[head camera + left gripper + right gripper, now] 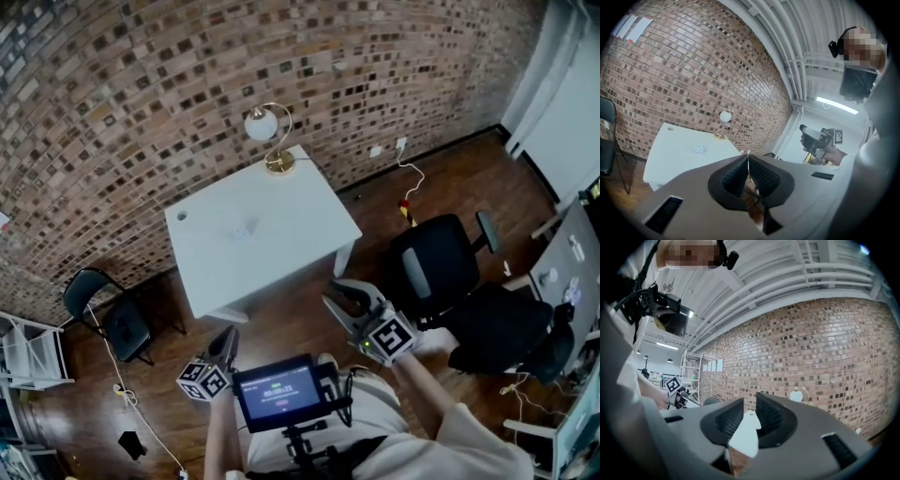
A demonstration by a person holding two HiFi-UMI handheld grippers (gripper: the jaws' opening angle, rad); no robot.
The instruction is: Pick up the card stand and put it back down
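card stand [242,229]: too small to make out | shelf [28,352]: cut by left edge

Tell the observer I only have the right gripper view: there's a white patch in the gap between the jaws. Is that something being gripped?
Observer: No. In the head view that patch is the white square table, standing well beyond the open right gripper.
Operator: Where's the thing to pick up?
Observer: The small pale card stand sits near the table's middle, on the person's side of the gold lamp with a white globe.
Operator: And the other gripper?
Observer: The left gripper has its jaws together, nothing between them.
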